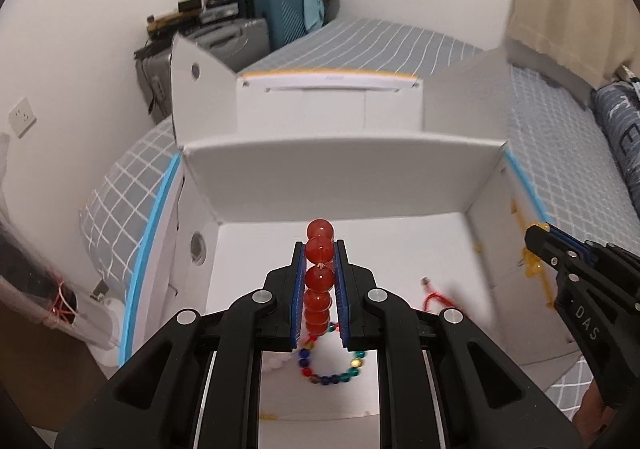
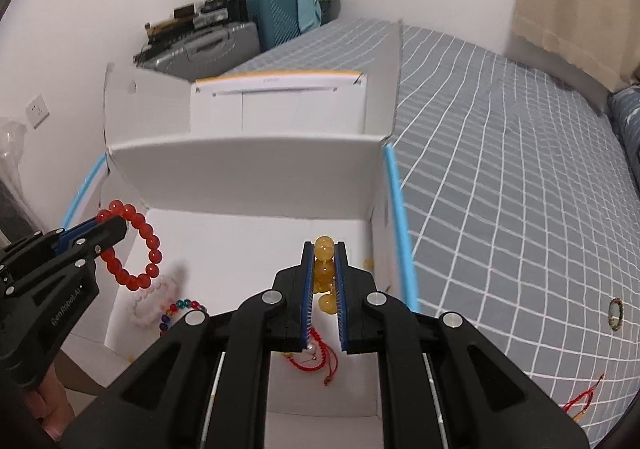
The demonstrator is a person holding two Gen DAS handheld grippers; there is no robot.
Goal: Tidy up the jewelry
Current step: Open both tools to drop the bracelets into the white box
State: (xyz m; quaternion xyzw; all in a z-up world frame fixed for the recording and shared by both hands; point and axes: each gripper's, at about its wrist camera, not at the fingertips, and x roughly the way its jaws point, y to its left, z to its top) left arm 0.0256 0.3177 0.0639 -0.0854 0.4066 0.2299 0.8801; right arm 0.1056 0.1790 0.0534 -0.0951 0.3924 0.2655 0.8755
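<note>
Bracelets hang in both claws above an open white box (image 2: 248,165) that sits on a grey checked bed (image 2: 500,153). The left claw (image 1: 320,249) is clamped on a red bead bracelet (image 1: 320,277) (seen from the right wrist as a full loop over the box's left side). The right claw (image 2: 324,249) is closed tight on a yellow bead bracelet (image 2: 324,269) near the box's right wall. On the box floor lie a multicoloured bead bracelet (image 1: 332,365), a pale white bracelet (image 2: 150,303) and a red cord bracelet (image 2: 316,353). Another beaded bracelet (image 2: 616,313) lies on the bed, well right of the box.
</note>
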